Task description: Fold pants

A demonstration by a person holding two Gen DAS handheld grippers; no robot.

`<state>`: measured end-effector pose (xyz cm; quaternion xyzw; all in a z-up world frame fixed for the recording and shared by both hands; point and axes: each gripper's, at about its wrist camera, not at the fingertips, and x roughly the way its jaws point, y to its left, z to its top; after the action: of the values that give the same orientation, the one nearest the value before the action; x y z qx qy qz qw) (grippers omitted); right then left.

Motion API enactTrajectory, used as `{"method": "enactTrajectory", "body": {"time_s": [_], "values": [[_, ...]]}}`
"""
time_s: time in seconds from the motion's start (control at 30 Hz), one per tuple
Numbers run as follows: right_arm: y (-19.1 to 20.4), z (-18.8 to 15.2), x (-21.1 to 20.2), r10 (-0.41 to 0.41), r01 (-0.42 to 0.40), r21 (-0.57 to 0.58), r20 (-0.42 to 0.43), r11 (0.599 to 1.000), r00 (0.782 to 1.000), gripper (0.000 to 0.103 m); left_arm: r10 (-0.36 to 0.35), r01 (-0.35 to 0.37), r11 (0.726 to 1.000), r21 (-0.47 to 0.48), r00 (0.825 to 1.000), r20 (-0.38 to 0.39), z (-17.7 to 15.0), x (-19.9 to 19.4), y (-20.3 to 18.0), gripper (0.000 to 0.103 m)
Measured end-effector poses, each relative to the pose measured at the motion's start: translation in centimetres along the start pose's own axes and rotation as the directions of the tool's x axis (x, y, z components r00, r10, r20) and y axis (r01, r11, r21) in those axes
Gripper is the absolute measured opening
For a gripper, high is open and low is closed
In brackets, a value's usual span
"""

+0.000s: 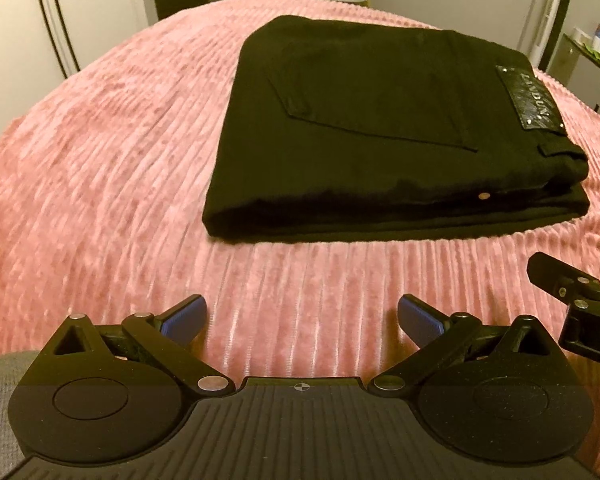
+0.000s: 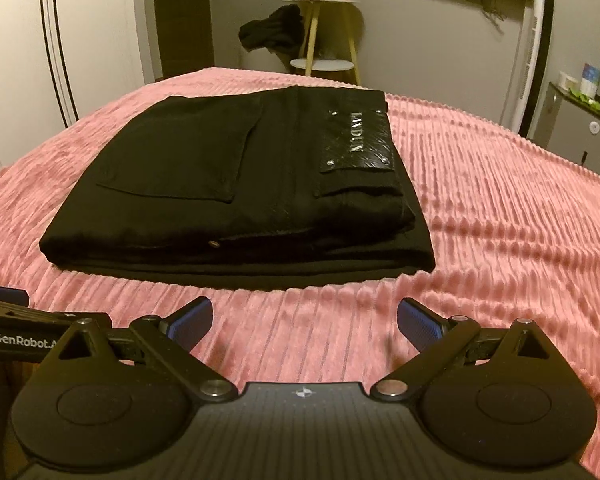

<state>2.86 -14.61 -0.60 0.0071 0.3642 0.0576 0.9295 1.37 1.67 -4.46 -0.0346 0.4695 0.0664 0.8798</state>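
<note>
- Pants, one black pair, are seen folded into a flat stack on the pink ribbed blanket, far of both grippers.
- One back pocket and one leather patch are shown on top.
- Left gripper and right gripper are held near, jaws spread apart, nothing between them.

Folded black fabric pants: plain black, glossy black embossed rectangular waistband patch with silver lettering, silver studs.
Ribbed pink plush bedspread: pink, parallel ridges.
Black gripper fingers: blue textured pads.
Yellow-legged round white side table.
</note>
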Motion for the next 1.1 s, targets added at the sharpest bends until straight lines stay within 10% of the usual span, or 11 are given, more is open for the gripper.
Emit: {"method": "enactTrajectory", "body": {"time_s": [1.1], "values": [[-0.25,0.03,-0.15,-0.015,0.015,0.011,0.007,1.000,1.000,0.099,-0.024,0.024,0.999,0.022,1.000,-0.008,-0.09,0.09,-0.45,0.103]]}}
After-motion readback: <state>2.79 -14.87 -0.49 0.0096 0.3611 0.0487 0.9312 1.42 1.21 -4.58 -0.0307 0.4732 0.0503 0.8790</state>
